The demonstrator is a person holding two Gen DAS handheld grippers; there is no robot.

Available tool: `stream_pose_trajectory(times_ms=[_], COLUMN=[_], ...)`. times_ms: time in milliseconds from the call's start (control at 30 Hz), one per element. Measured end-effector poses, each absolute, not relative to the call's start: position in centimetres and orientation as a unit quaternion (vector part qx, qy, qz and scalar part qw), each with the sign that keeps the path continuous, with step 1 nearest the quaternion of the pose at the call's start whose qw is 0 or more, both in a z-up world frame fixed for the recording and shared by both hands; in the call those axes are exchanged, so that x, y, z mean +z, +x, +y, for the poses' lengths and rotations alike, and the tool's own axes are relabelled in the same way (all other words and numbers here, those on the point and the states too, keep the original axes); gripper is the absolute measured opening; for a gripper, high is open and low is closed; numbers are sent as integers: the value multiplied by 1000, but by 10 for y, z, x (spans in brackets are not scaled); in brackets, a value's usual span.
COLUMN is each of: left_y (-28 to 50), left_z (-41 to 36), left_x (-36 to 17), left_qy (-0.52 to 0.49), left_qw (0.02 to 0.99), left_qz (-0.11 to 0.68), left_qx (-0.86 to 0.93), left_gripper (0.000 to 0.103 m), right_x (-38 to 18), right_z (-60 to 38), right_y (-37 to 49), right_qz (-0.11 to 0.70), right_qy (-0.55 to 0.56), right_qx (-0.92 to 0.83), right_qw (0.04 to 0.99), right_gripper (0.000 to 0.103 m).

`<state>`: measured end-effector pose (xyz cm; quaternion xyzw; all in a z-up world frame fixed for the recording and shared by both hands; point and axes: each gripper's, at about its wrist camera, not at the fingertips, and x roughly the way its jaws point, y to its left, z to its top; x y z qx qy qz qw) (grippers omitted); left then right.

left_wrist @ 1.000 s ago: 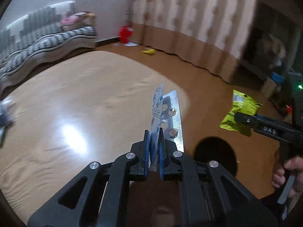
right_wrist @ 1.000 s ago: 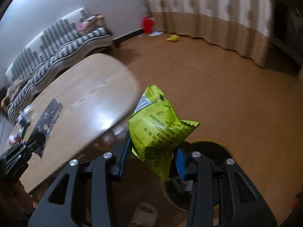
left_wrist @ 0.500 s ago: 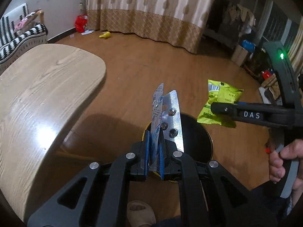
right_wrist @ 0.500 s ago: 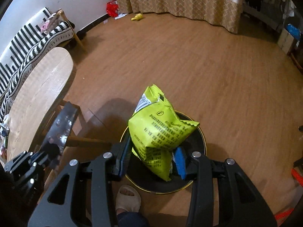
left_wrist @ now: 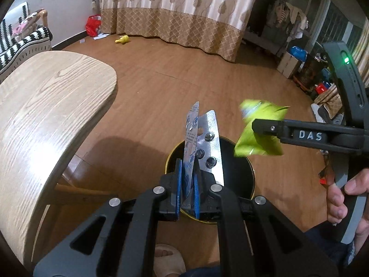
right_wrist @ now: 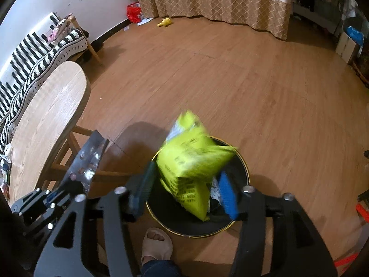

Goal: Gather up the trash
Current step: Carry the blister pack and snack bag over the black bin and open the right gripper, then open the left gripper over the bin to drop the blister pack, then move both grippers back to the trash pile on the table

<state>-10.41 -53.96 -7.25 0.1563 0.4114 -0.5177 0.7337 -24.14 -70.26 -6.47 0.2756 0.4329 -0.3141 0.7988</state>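
Between the right gripper's [right_wrist: 184,191] opening jaws a blurred yellow-green snack bag [right_wrist: 191,168] hangs loose, its sides clear of both blue pads, directly over the black bin [right_wrist: 239,221]. Pinched upright in the left gripper's [left_wrist: 186,184] closed jaws stands a silver blister pack [left_wrist: 207,147], with the same bin just beyond the fingertips and the desk [left_wrist: 46,115] off to their left.

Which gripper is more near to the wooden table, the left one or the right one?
Left. The left gripper, shut on the blister pack, is beside the wooden table edge. The right gripper, opening around the green bag, is over the bin, farther away.
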Motion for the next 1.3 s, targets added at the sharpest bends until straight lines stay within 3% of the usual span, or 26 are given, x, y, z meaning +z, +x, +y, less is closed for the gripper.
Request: stream_pose_trajectory(times_ms=[600,667,733,767,1000,1200,1300], left_y=[-107,-108,-107,-106,-101,-74,-52], left_z=[-563,-568,-571,-572,-564,-513,-470], left_x=[-92,-97,-103,-104,-96,-59,-36], left_qy=[149,152,153,150,144,116,102], left_qw=[699,697,698,698,710,750,785], left_qz=[434,438,443,444,439,413,395], left_qx=[-548,-546,-542,-542,-532,-504,-466], left_gripper=[9,17,43,49,63,93,95], right_x=[-53,-53,-54,-54,-51,-41,-28], right_z=[-705,-705,-705,-704,-702,-686,-658], right_y=[-260,-262,-261,-260,-255,-226,-196], right_qz=[400,398,400,401,401,395,394], right_qy=[285,290,287,287,283,270,243], right_qx=[-339,-340,-339,-338,-328,-289,-253], right_qw=[802,801,802,802,807,829,849], right_gripper=[63,63,63,63,63,69,69])
